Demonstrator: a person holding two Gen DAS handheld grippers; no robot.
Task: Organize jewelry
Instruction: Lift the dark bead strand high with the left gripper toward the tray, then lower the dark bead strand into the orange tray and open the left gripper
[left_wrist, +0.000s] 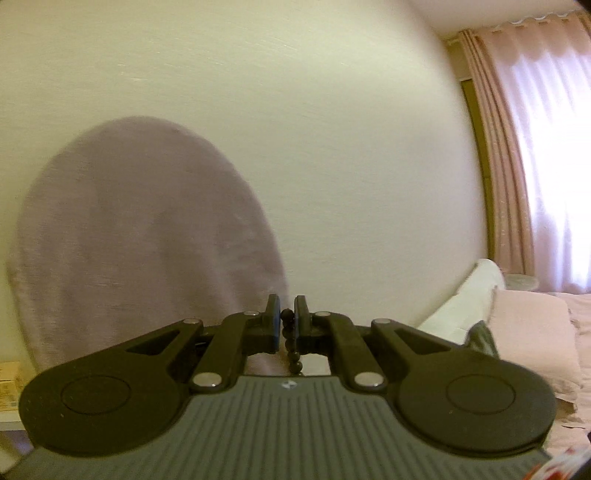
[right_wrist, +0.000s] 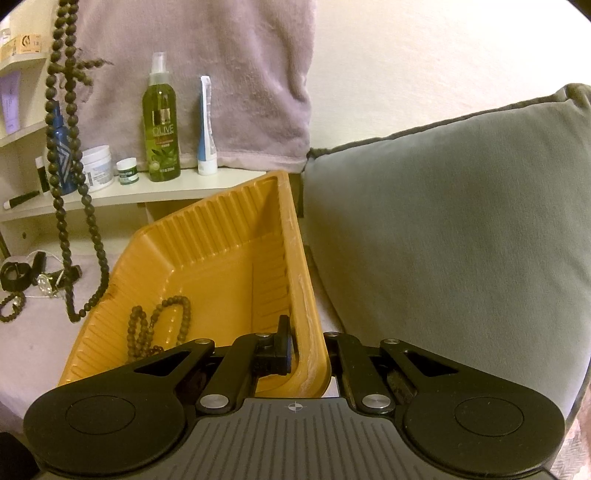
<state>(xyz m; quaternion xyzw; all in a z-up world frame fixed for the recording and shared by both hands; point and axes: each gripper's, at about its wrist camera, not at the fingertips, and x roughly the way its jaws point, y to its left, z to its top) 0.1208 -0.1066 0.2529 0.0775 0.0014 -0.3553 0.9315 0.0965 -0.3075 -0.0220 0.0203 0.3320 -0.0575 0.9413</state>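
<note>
My left gripper (left_wrist: 287, 316) is shut on a dark bead necklace (left_wrist: 290, 341), held high facing the wall. In the right wrist view that necklace (right_wrist: 62, 177) hangs in long loops at the left, its lowest loop just left of the tray's left rim. My right gripper (right_wrist: 306, 343) is shut on the right rim of an orange plastic tray (right_wrist: 221, 251) and holds it tilted. A brown bead necklace (right_wrist: 162, 325) lies inside the tray. More jewelry (right_wrist: 26, 280), black and silver pieces, lies on the pale cloth at the left.
A grey cushion (right_wrist: 461, 229) stands right of the tray. A shelf (right_wrist: 155, 190) behind holds an olive spray bottle (right_wrist: 161, 122), jars (right_wrist: 96, 168) and a tube (right_wrist: 205, 125). A mauve towel (right_wrist: 207, 66) hangs on the wall. Curtains (left_wrist: 535, 147) and bedding (left_wrist: 535, 332) are at the right.
</note>
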